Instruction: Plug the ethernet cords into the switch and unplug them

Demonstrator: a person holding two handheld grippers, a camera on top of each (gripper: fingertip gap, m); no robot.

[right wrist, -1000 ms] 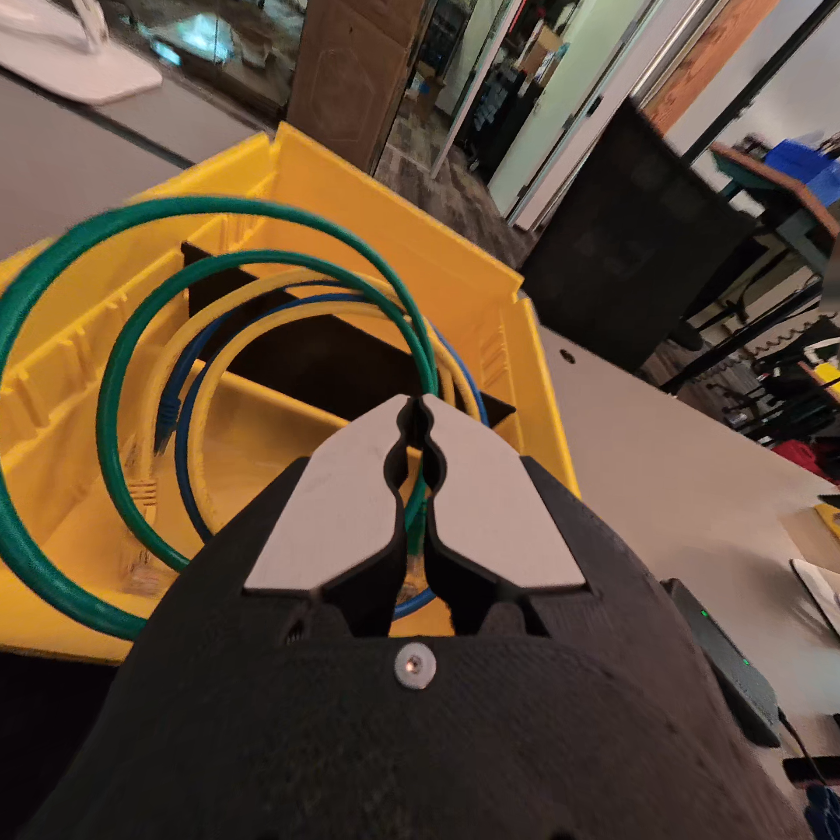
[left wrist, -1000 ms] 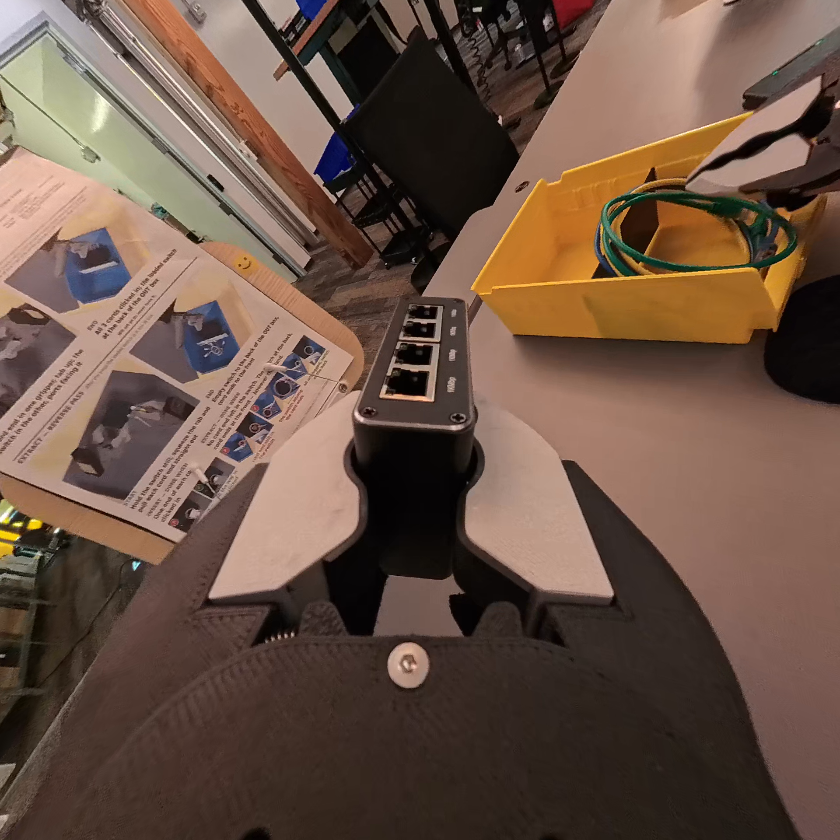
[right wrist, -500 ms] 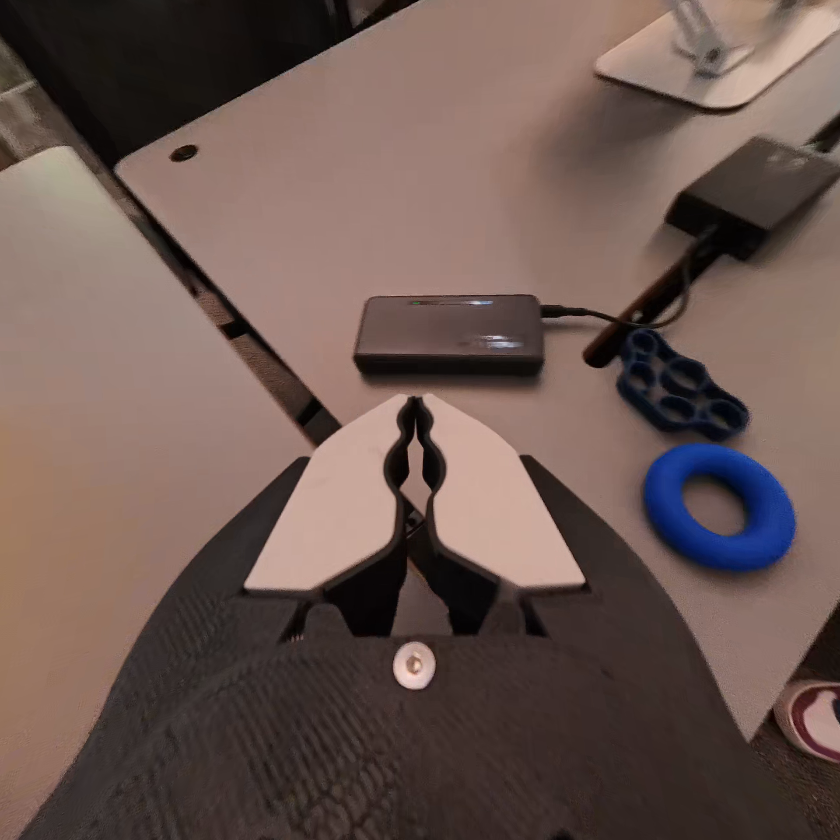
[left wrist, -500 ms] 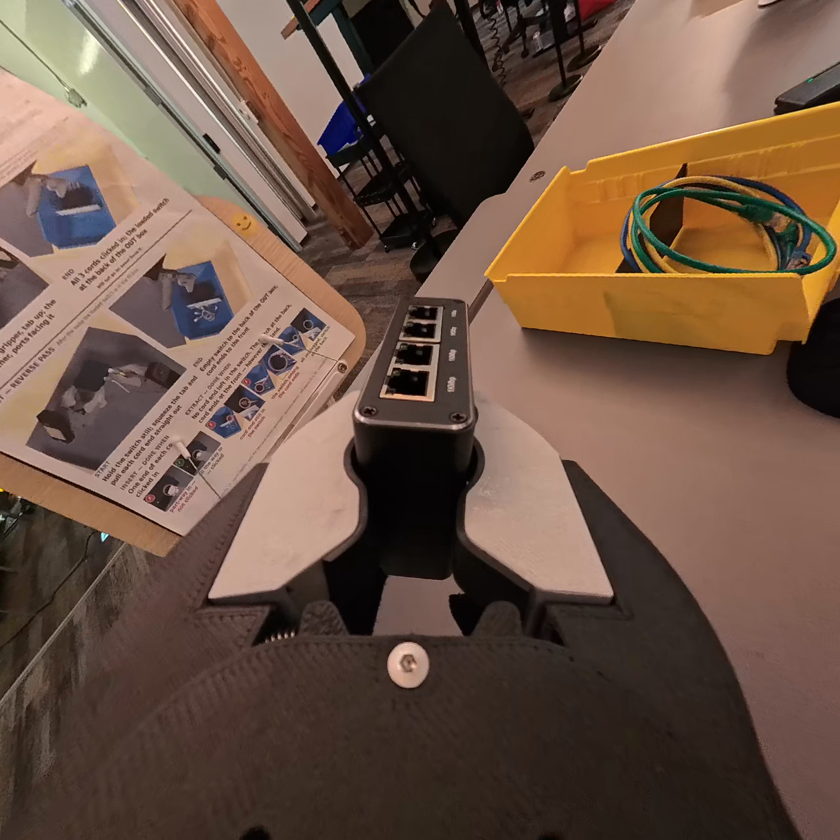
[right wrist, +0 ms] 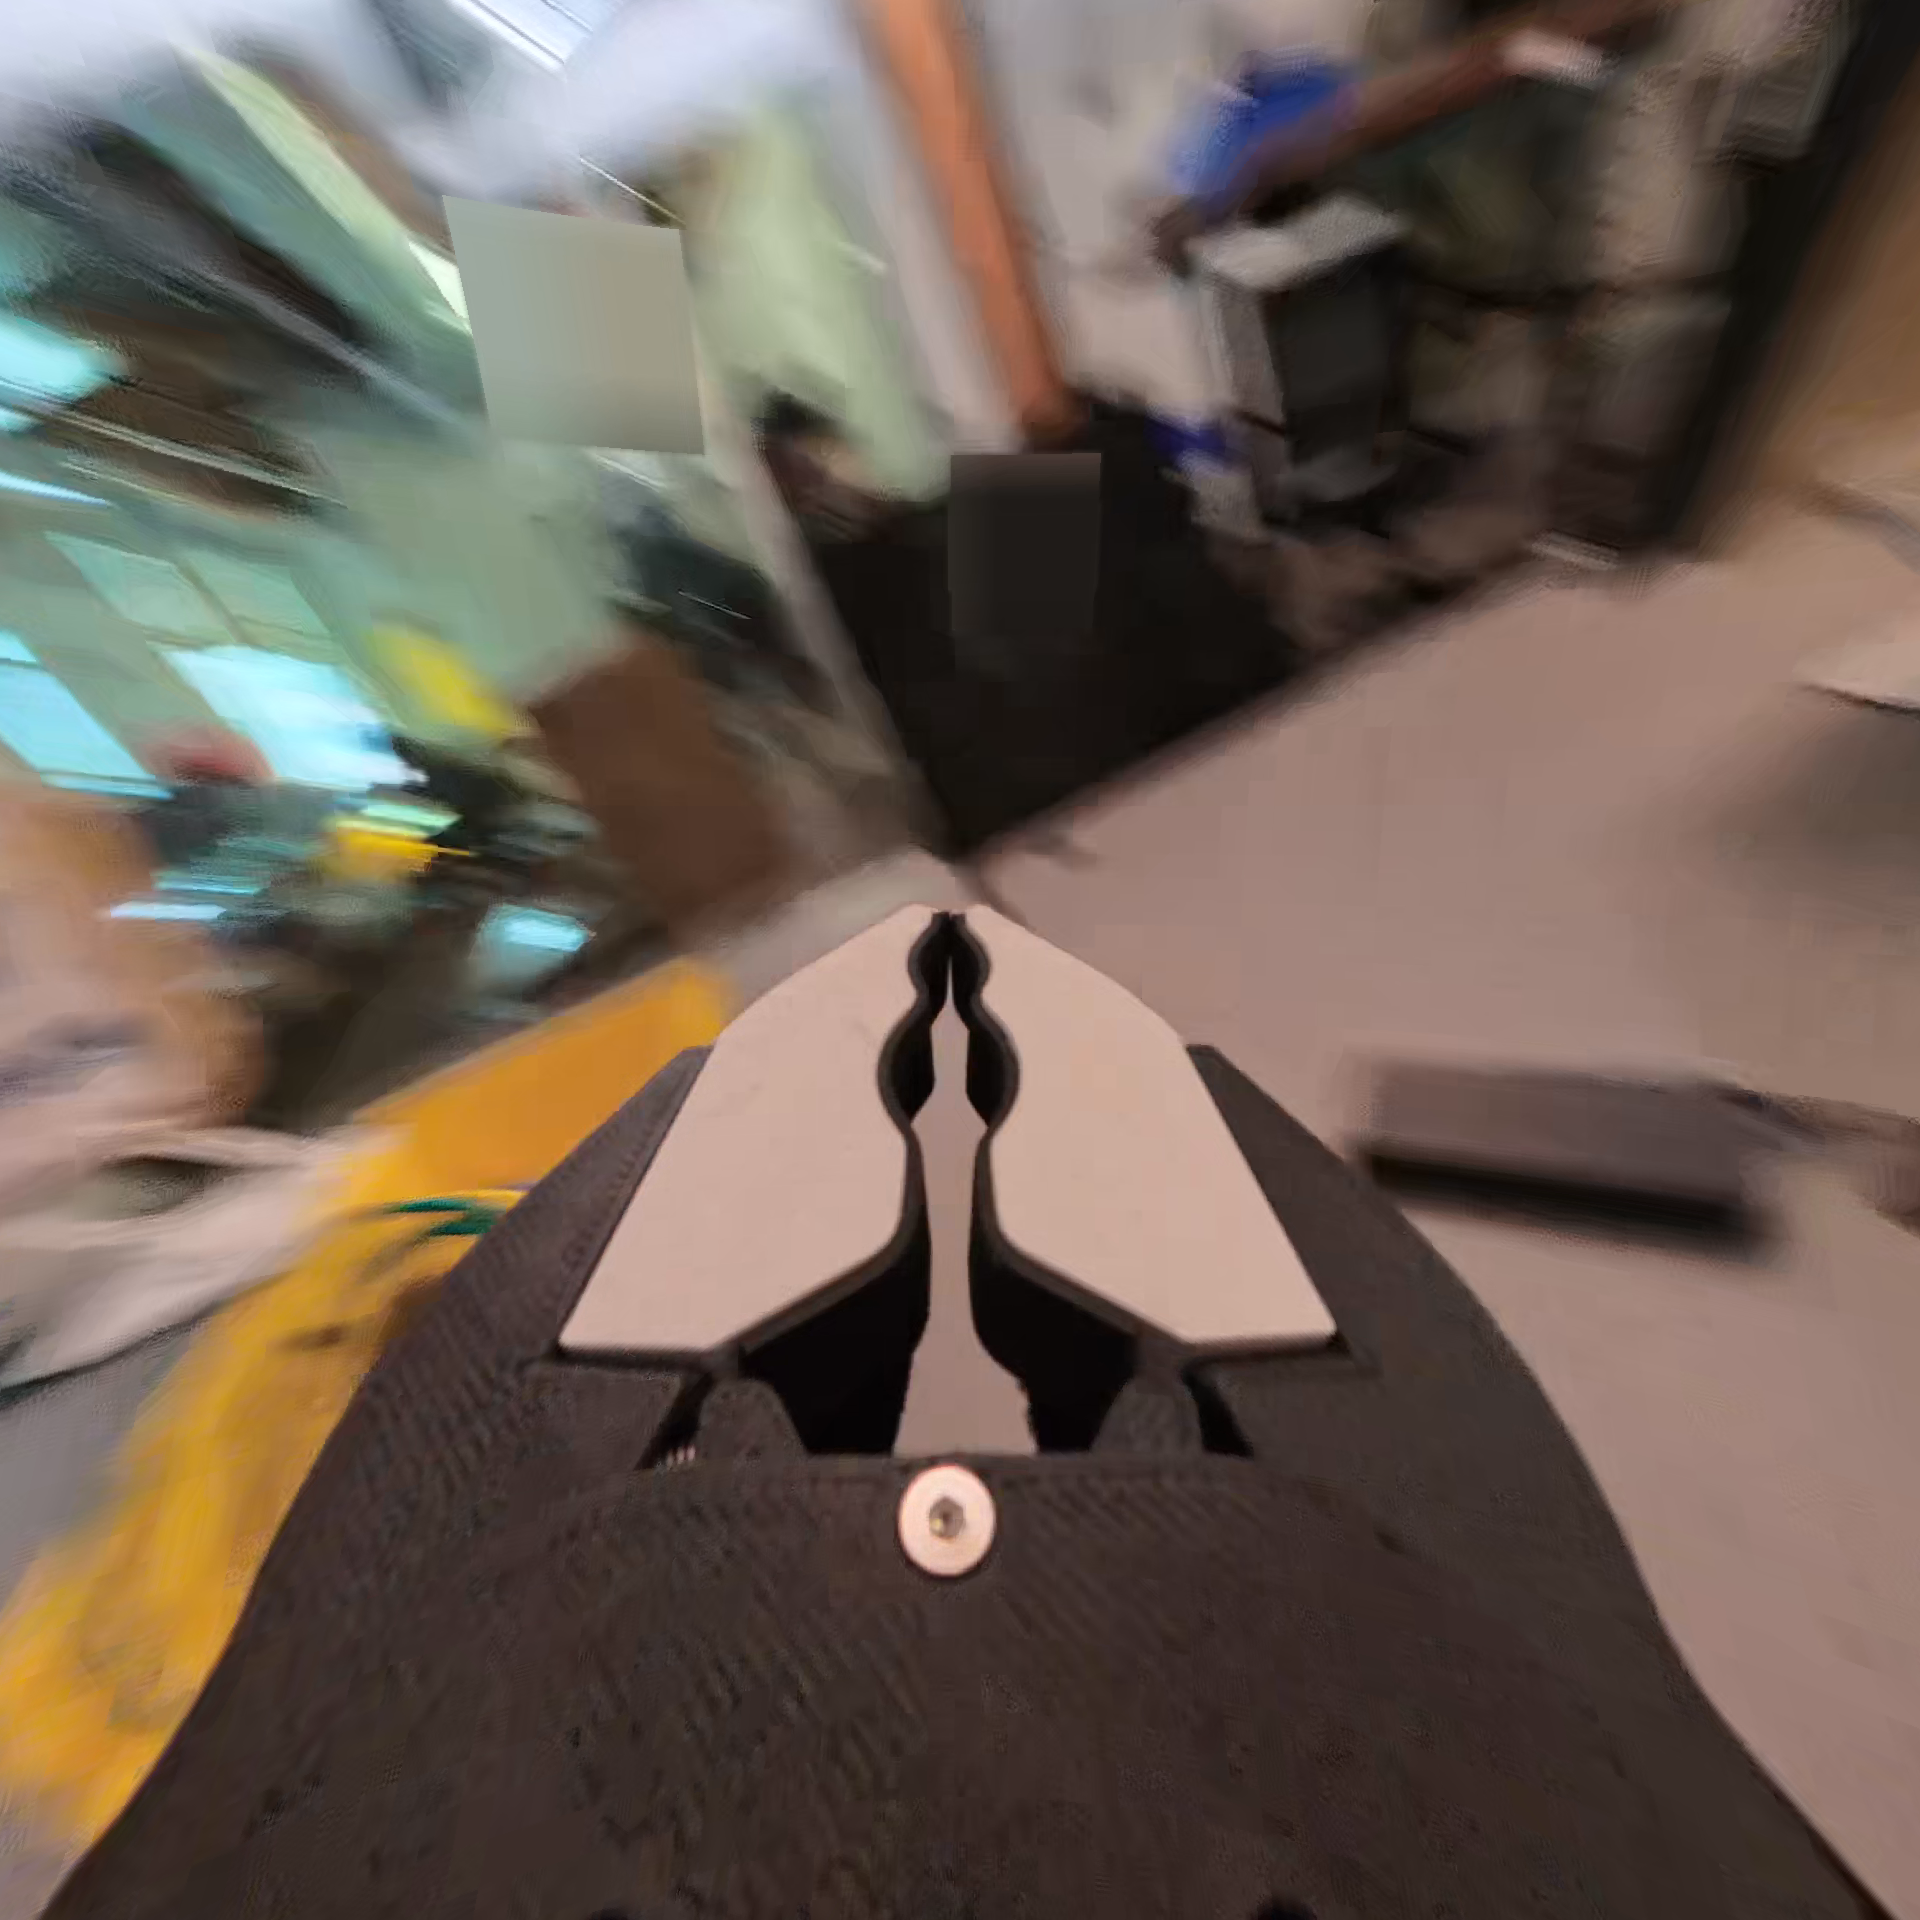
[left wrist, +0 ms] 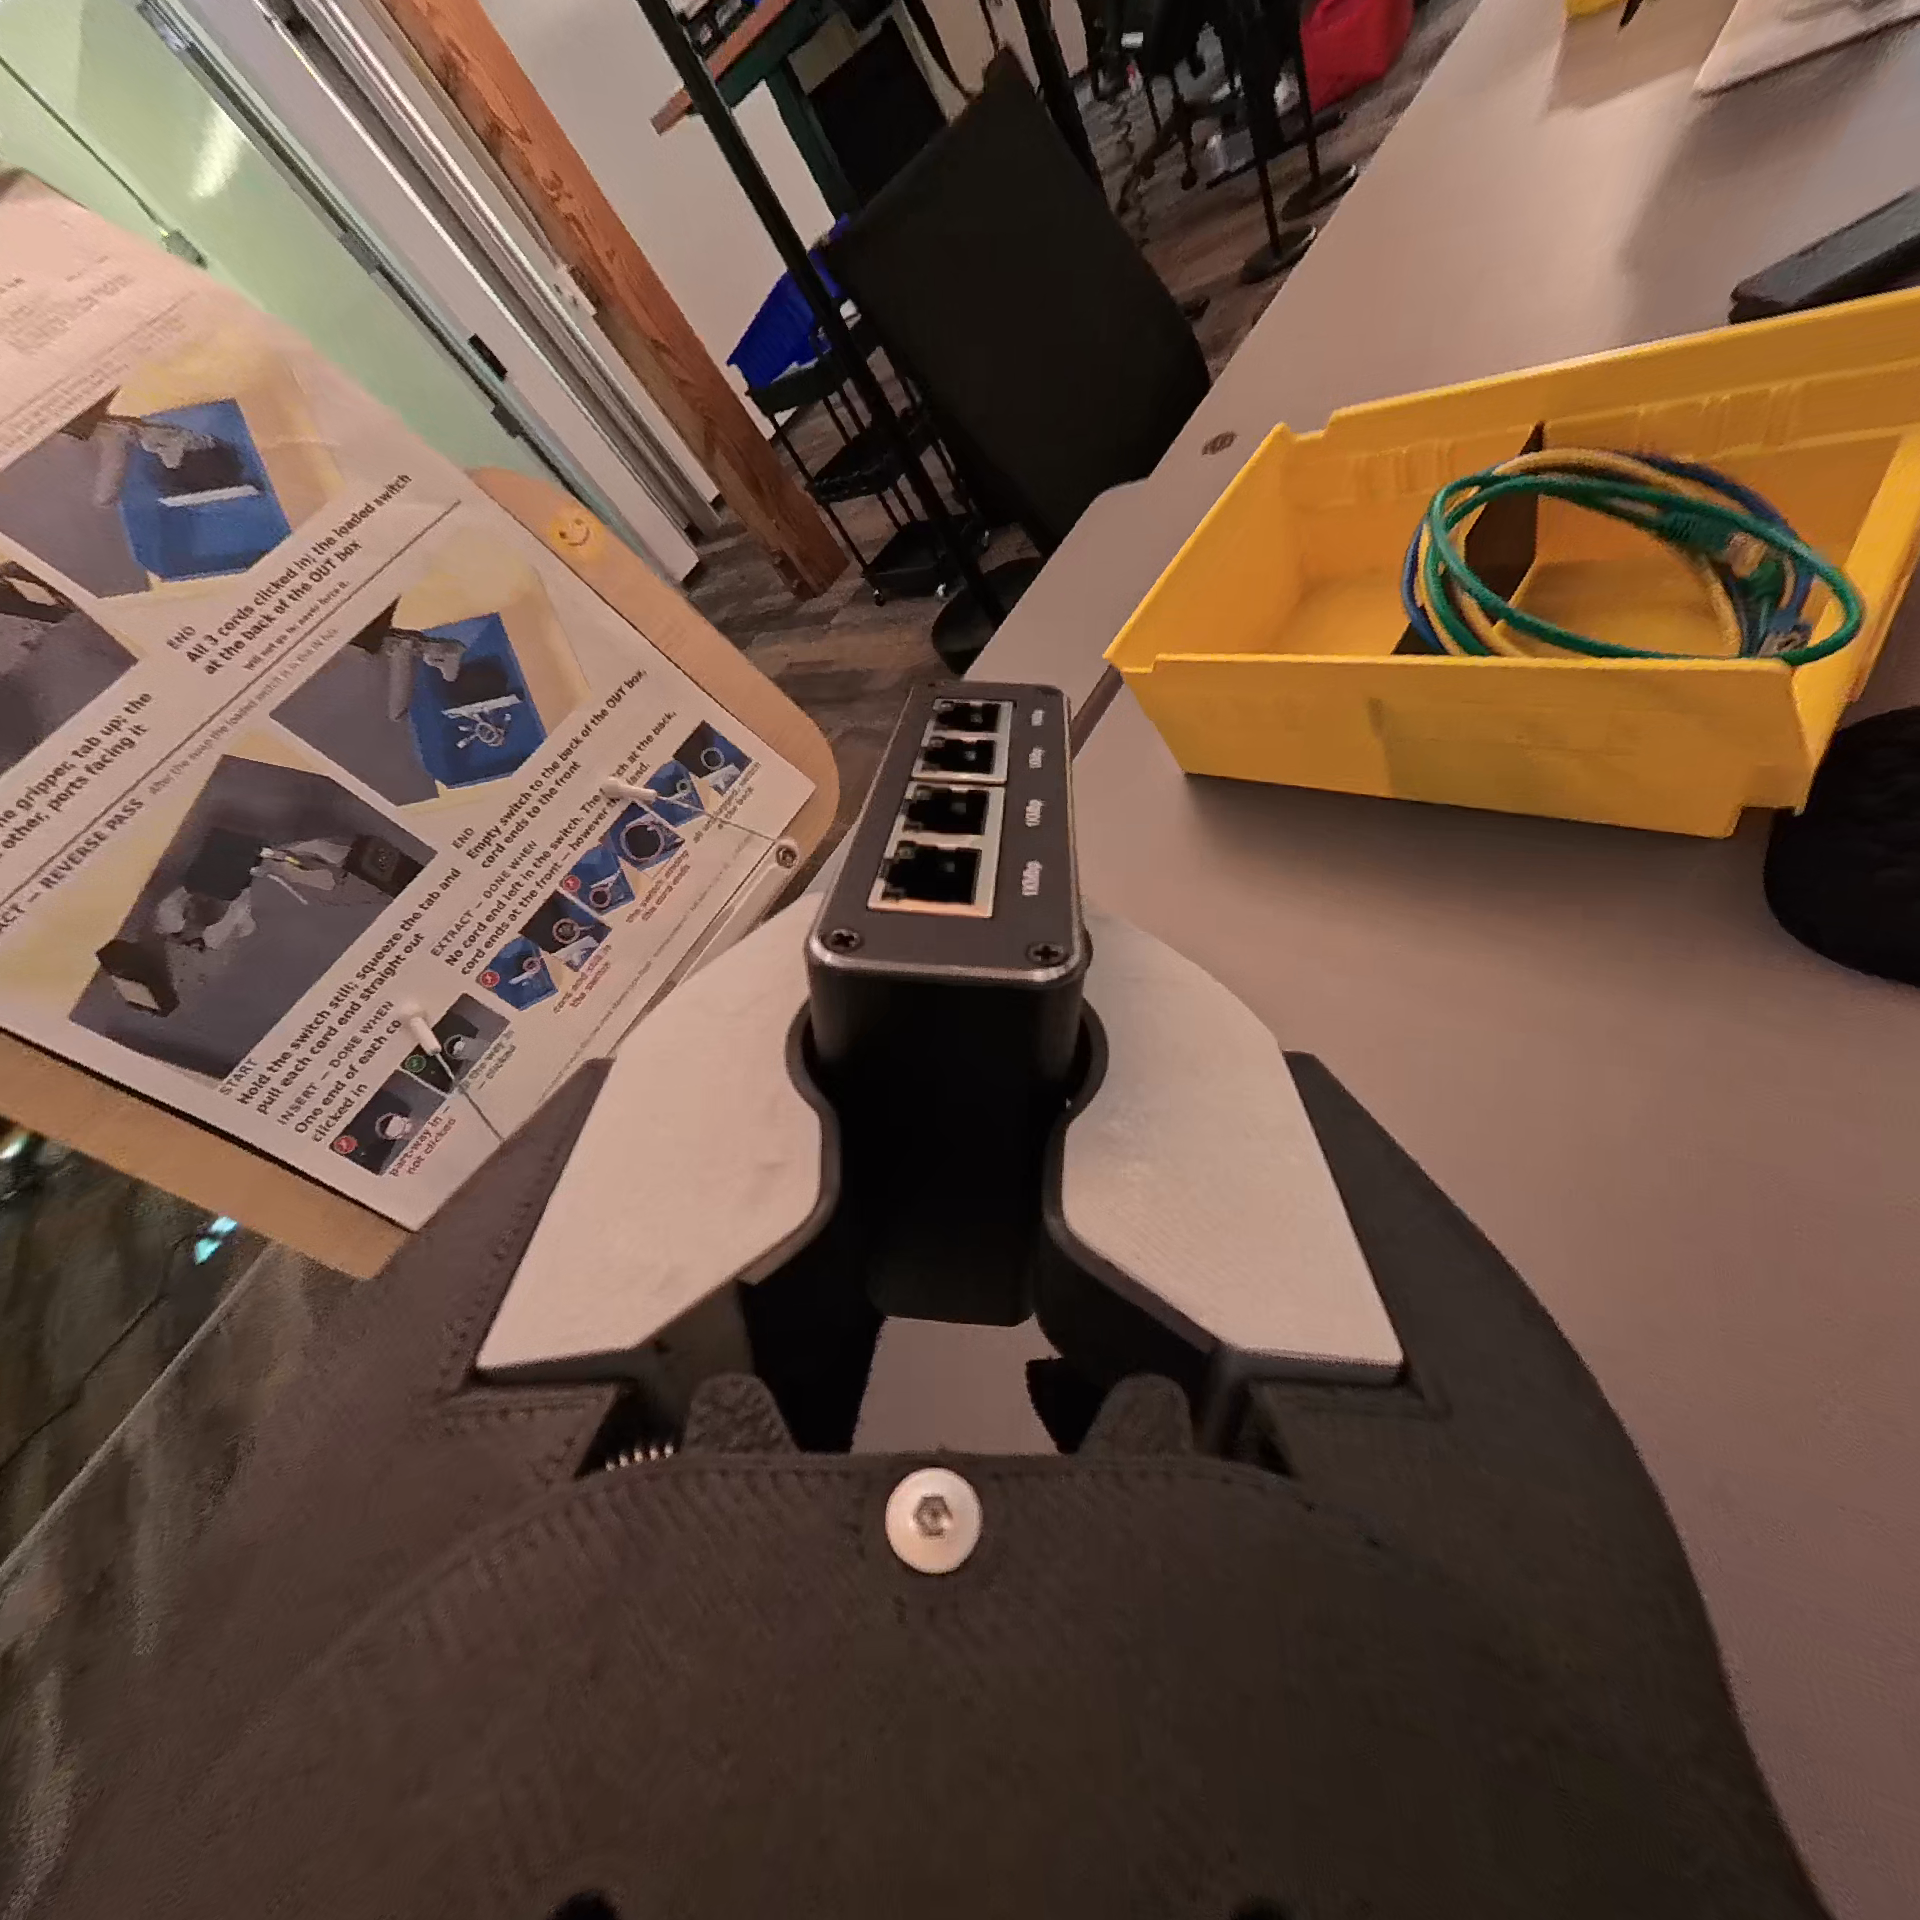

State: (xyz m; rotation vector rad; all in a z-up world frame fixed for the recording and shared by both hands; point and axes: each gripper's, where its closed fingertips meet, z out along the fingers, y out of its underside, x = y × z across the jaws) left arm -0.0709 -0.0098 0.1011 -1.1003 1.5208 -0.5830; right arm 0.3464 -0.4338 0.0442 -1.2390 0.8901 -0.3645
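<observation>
My left gripper (left wrist: 948,982) is shut on the black ethernet switch (left wrist: 951,831), which points away from me with its row of empty ports facing up. The coiled green, yellow and blue ethernet cords (left wrist: 1631,566) lie in the yellow bin (left wrist: 1455,717) on the grey table (left wrist: 1455,1091), to the right of and beyond the switch. My right gripper (right wrist: 948,925) is shut and empty. Its view is heavily blurred; the yellow bin (right wrist: 312,1299) shows at its lower left with a bit of green cord (right wrist: 447,1216).
An instruction sheet on a wooden board (left wrist: 312,810) stands left of the switch. A black rounded object (left wrist: 1860,842) sits right of the bin. A flat dark device (right wrist: 1558,1143) lies on the table to the right. A black chair (left wrist: 1018,301) stands beyond the table edge.
My right gripper left the bin without a cord, swung out over the table to the right, and now swings back beside the bin. The left gripper holds the switch and has turned slightly.
</observation>
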